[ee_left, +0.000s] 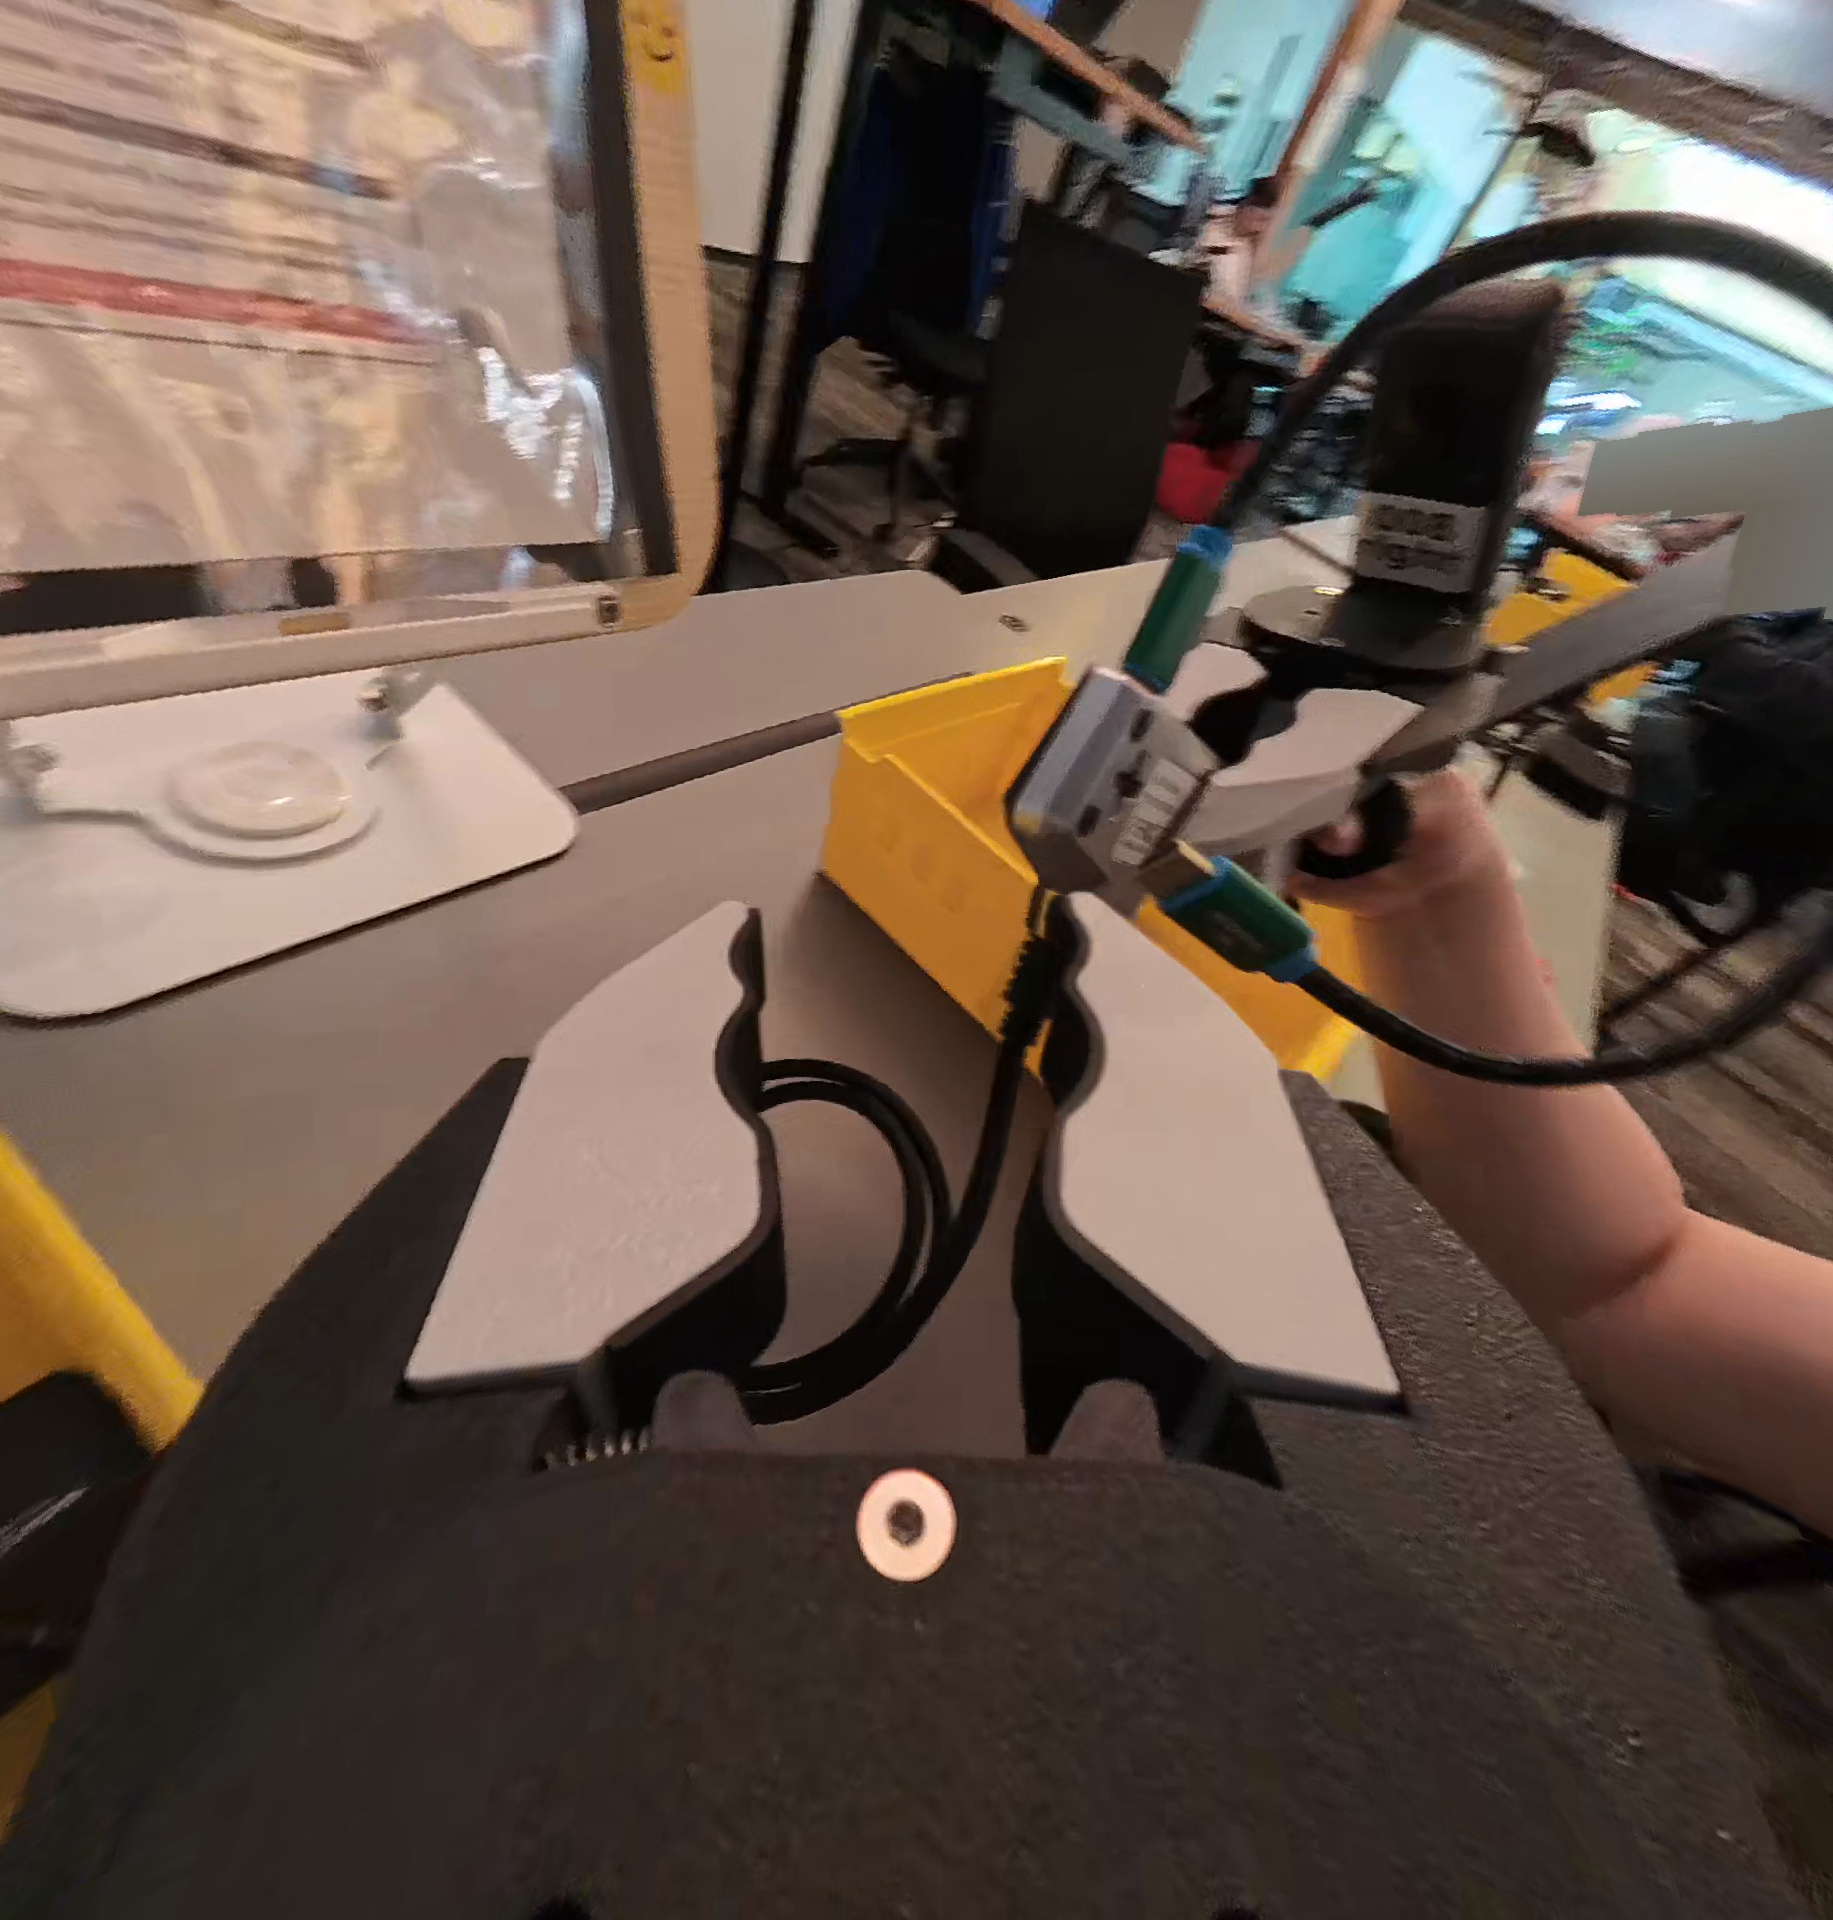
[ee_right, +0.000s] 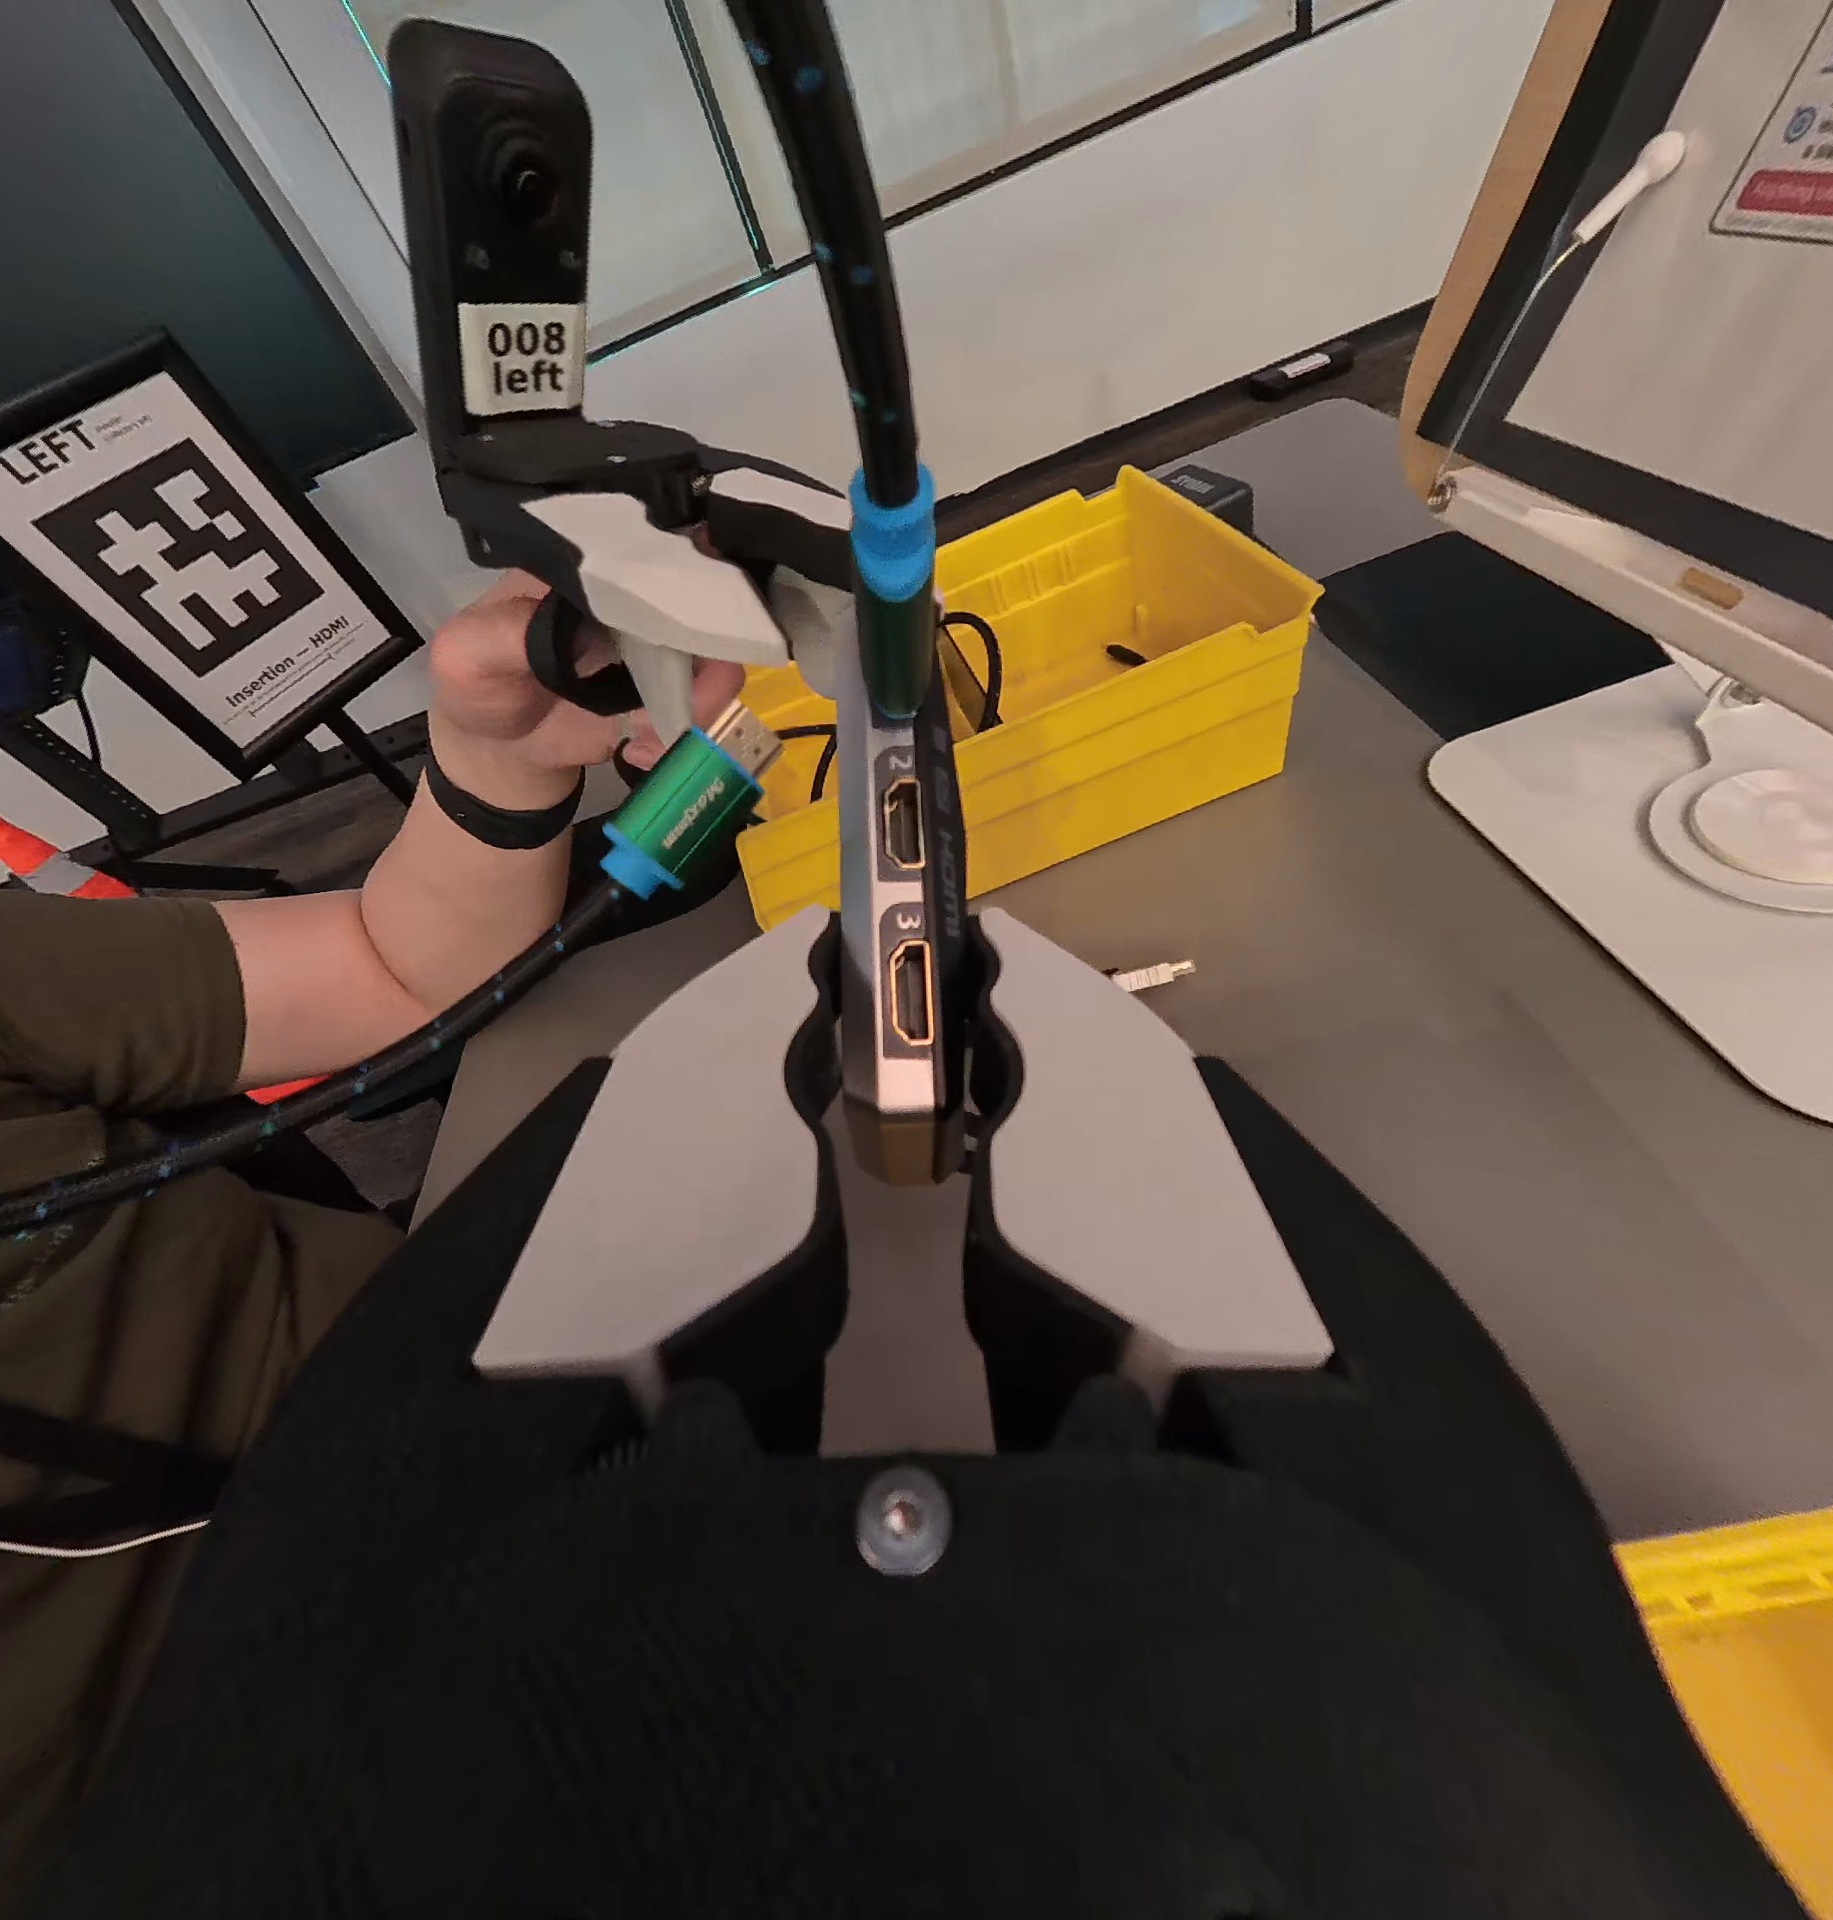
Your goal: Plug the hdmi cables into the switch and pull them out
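My right gripper (ee_right: 901,935) is shut on a grey HDMI switch (ee_right: 891,1081) and holds it on edge above the table. Two side ports (ee_right: 907,821) are empty. A green HDMI plug (ee_right: 896,634) sits in the far port. A second green plug (ee_right: 683,800) hangs free left of the switch with its metal tip bare, in neither gripper. My left gripper (ee_left: 907,925) is open, just below the switch (ee_left: 1099,790). The switch's black lead (ee_left: 995,1091) runs down between its fingers. The right gripper (ee_left: 1218,738) and the loose plug (ee_left: 1234,914) also show there.
A yellow bin (ee_right: 1151,665) with cables stands behind the switch on the grey table (ee_right: 1307,1039). A framed board on a white stand (ee_right: 1618,831) is to the right. A second yellow bin (ee_right: 1774,1662) is near right. A small metal connector (ee_right: 1156,977) lies on the table. There is about 9 cm between the tips of the two grippers.
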`<state>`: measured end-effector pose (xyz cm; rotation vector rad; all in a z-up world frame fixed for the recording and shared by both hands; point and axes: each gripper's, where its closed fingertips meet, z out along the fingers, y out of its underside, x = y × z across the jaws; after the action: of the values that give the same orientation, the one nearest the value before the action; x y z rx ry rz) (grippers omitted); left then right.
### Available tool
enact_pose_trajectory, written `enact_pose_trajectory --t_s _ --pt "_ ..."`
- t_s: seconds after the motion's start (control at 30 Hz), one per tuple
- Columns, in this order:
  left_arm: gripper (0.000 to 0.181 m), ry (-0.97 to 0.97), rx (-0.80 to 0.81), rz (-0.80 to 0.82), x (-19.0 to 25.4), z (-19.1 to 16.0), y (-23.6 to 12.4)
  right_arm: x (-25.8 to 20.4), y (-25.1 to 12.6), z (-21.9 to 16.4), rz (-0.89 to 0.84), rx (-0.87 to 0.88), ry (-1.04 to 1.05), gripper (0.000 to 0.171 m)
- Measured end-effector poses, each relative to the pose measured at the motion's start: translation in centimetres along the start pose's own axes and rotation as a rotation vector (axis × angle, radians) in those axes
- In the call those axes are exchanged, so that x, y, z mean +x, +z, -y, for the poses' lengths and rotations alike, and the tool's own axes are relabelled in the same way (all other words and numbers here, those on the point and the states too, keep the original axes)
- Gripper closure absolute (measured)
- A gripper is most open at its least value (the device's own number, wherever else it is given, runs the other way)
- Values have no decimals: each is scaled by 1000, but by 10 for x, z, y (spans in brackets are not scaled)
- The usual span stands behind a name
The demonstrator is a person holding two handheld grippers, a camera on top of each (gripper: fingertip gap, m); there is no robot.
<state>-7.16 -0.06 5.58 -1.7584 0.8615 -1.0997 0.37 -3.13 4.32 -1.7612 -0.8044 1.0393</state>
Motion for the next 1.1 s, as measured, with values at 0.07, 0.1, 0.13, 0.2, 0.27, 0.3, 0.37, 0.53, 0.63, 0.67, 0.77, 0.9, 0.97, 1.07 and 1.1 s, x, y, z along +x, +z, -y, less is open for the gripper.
enact_pose_trajectory --t_s 0.07,0.1,0.13,0.2,0.27,0.3,0.37,0.53,0.63,0.67,0.77,0.9,0.97,1.07,1.1 --pt "119 47 -30 -2 1 -5 2 0 2 -3 1 -13 9 151" --pt "104 63 -30 -29 6 -5 3 0 2 -4 2 -19 8 151" --pt "99 57 -16 -60 11 -4 3 0 2 -4 3 -21 5 151" --pt "96 40 20 -121 22 1 3 0 1 -4 0 -21 2 151" --pt "85 63 28 -140 29 1 4 1 -1 -3 -4 -17 5 151" --pt "84 76 23 -132 29 0 6 2 -2 -3 -5 -18 6 151" --pt "83 81 16 -108 29 -2 8 4 -2 -4 -8 -20 12 151" --pt "87 101 -18 -58 24 -12 18 6 -2 -7 -10 -29 17 151" --pt "75 154 -31 -2 20 -17 23 6 -2 -8 -13 -36 14 151" --pt "74 188 -24 52 14 -16 23 6 -2 -8 -13 -36 13 151" --pt "62 359 15 322 -12 -6 15 7 -1 -9 -19 -41 16 151" --pt "60 673 114 687 -26 20 -11 9 -2 -10 -19 -42 29 151" --pt "59 689 117 673 -17 18 -7 10 -1 -11 -18 -44 34 151" --pt "52 672 96 636 -14 13 0 10 -1 -12 -20 -49 36 151" --pt "52 674 89 634 -14 12 1 10 -1 -12 -19 -53 35 151"
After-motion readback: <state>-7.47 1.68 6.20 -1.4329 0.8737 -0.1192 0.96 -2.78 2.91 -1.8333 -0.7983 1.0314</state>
